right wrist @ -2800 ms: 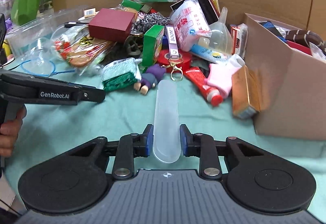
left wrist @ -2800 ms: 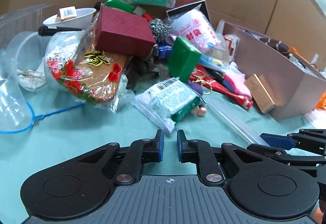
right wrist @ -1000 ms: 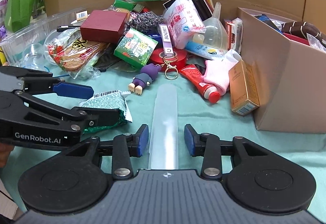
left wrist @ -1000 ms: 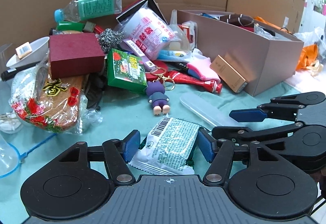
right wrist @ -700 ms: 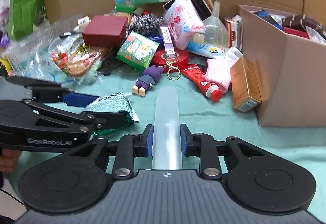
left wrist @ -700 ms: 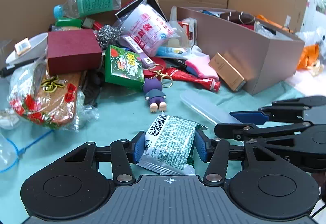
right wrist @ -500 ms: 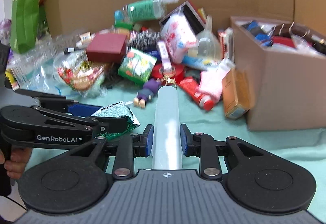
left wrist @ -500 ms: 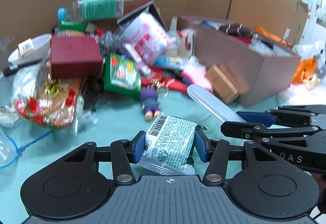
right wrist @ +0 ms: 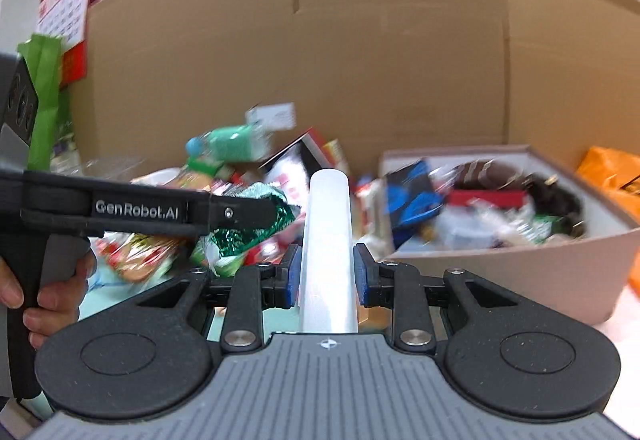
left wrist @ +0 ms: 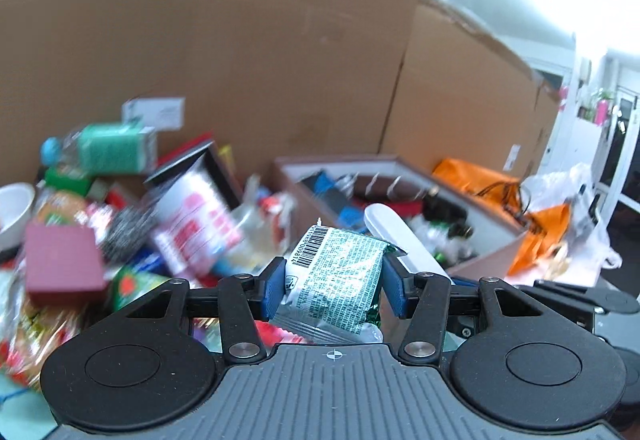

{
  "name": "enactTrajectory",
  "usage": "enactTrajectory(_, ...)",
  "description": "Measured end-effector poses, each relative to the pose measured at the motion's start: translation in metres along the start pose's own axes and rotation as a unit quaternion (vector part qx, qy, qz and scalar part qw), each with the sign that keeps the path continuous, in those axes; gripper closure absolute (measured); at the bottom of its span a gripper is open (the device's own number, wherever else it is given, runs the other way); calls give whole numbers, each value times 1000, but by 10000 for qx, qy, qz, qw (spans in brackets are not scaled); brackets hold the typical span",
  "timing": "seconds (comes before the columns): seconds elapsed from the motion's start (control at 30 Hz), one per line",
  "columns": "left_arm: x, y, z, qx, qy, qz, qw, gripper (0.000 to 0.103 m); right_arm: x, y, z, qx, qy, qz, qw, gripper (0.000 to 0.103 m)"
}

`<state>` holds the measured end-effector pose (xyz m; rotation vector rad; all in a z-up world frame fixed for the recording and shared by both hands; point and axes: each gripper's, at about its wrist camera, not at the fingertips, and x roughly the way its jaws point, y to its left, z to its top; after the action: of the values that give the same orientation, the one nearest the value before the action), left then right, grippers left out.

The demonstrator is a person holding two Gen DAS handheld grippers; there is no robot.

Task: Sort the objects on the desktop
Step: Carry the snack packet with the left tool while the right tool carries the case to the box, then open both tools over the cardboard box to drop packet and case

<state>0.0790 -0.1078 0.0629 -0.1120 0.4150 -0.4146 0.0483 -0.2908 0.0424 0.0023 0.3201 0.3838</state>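
Teal table cover (left wrist: 24, 416) visible at lower left only. Directly on it: blurred heap of packets, with maroon box (left wrist: 60, 264), left of open cardboard box (right wrist: 500, 272).

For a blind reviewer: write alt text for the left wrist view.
The left gripper clamps a green snack packet, barcode up, above a blurred heap of clutter. Beyond it a translucent white case points toward an open brown box of items, before tall cardboard.

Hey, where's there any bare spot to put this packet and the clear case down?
Little shows. Teal cloth lies free at the near edge, before the pile, with a sliver in front of the brown box. The pile is packed against the cardboard wall; the box is crowded inside.
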Motion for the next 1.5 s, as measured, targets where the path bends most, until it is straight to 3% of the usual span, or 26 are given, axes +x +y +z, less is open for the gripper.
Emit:
enactTrajectory(0.3, 61, -51, 36, -326, -73, -471, 9983, 51, 0, -64, 22, 99, -295, -885, 9956, 72)
enactTrajectory(0.47, 112, -76, 45, -511, 192, -673, 9962, 51, 9, -102, 31, 180, -328, -1302, 9908, 72)
enactTrajectory(0.77, 189, -94, 47, -1002, 581, -805, 9900, 51, 41, -162, 33, 336, -220, -1549, 9871, 72)
enactTrajectory(1.13, 223, -103, 41, -922, 695, -724, 9907, 49, 76, -189, 21, 290, 196, -1521, 9877, 72)
enactTrajectory(1.17, 224, -103, 41, -902, 698, -731, 9908, 45, 78, -190, 20, 278, 229, -1498, 9881, 71)
enactTrajectory(1.23, 223, -103, 40, -914, 692, -744, 9906, 26, 80, -189, 19, 213, 271, -1480, 9884, 71)
enactTrajectory(1.3, 220, -99, 39, -1007, 596, -820, 9897, 12, 79, -188, 18, 154, 212, -1557, 9875, 56)
enactTrajectory(1.33, 218, -97, 38, -1049, 537, -834, 9895, 8, 78, -187, 18, 144, 178, -1621, 9865, 44)
enactTrajectory(1.43, 215, -93, 39, -1122, 491, -782, 9894, 0, 73, -186, 19, 109, 121, -1704, 9852, 41)
enactTrajectory(1.5, 213, -92, 37, -1134, 531, -772, 9891, 0, 70, -185, 19, 124, 110, -1738, 9846, 31)
